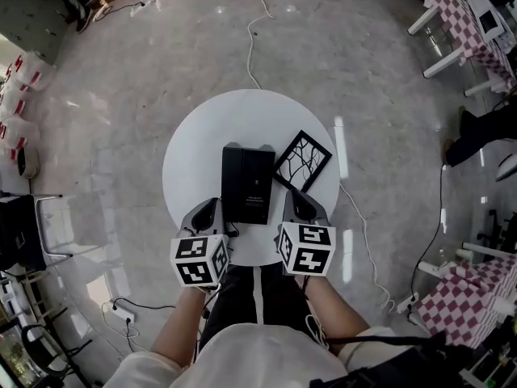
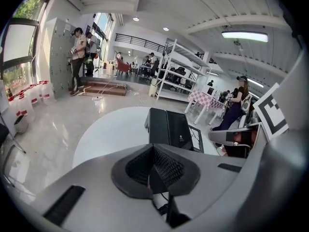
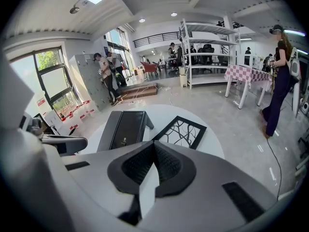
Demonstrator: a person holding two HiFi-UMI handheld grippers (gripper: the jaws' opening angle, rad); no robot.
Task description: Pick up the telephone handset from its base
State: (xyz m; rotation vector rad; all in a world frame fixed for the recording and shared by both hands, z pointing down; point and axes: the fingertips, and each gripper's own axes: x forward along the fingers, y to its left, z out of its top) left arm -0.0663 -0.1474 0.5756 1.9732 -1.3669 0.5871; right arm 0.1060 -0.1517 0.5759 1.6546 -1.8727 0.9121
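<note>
Both tools are pale grey shells with black ribbed pads [image 2: 169, 168] — the left gripper [image 1: 212, 208] and the right gripper [image 1: 296, 199] each carry a white cube [image 1: 199, 259] of black square markers at the six o'clock end. Further toward six o'clock — a cream short-sleeved top [image 1: 258, 358] and black trousers [image 1: 234, 297] with a white stripe [image 1: 258, 293].

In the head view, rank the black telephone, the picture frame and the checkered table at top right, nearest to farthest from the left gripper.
1. Black telephone, on the round table, right beside the left gripper.
2. Picture frame, on the telephone's far side, same table.
3. Checkered table, far off at the picture's top right.
</note>
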